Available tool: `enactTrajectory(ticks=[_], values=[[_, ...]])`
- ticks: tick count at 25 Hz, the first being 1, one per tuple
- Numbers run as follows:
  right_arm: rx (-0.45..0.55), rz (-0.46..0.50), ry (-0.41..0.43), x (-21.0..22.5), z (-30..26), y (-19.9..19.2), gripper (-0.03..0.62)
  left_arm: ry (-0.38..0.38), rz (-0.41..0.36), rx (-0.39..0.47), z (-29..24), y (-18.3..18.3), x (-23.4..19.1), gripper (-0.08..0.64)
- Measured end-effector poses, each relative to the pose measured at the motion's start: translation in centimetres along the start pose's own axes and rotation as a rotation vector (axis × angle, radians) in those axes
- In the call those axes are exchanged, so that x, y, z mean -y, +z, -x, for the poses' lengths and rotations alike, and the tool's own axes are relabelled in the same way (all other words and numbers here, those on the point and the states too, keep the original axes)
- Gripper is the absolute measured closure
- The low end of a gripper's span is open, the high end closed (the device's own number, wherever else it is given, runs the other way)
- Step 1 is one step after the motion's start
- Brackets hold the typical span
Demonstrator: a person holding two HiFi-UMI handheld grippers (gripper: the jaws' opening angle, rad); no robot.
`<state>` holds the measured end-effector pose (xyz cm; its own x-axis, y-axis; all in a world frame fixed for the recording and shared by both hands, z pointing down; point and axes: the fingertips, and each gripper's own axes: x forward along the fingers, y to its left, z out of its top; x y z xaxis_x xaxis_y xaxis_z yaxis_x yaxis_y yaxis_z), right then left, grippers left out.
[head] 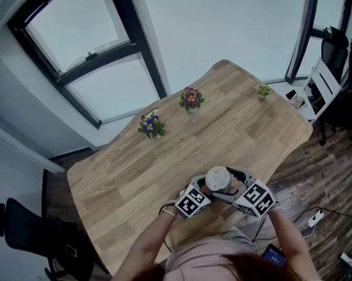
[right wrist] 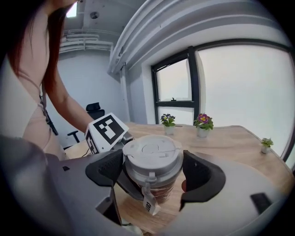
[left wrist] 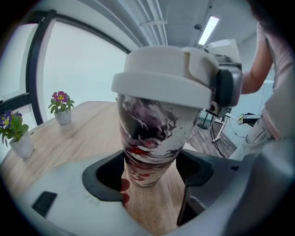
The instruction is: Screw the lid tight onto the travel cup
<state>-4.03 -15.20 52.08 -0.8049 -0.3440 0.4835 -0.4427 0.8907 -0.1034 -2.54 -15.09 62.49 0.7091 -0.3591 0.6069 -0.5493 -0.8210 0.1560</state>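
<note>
Firmly, the left claw (left wrist: 150, 174) pinches the travel cup (left wrist: 150, 133) low on its body at the bench's (head: 134, 164) near edge; the right claw (right wrist: 152, 174) clamps the lid (right wrist: 152, 154) seated on top.

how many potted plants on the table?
3: a purple-flowered pot near the window edge of the table, a pink-and-purple one beside it, a small green plant at the far corner. None seem hidden.
</note>
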Motion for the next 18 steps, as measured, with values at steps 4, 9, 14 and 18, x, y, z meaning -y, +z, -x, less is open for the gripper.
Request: enactTrajectory(ticks=[4,9,14,18], values=[[0.021,-0.003,-0.03,0.02,-0.1,0.3,0.222,0.033,0.003,-0.001,-0.01,0.01,-0.1,0.212],[0.113,-0.052,-0.226,-0.14,0.11,0.42,0.222,0.081,0.013,0.006,-0.01,-0.22,-0.09,0.212],[0.127,-0.093,-0.254,0.0,0.41,0.01,0.222,0.099,-0.011,-0.004,-0.51,-0.46,-0.16,0.212],[0.063,-0.064,-0.127,-0.18,0.56,-0.26,0.222,0.037,-0.046,-0.023,-0.4,-0.42,0.16,0.212]])
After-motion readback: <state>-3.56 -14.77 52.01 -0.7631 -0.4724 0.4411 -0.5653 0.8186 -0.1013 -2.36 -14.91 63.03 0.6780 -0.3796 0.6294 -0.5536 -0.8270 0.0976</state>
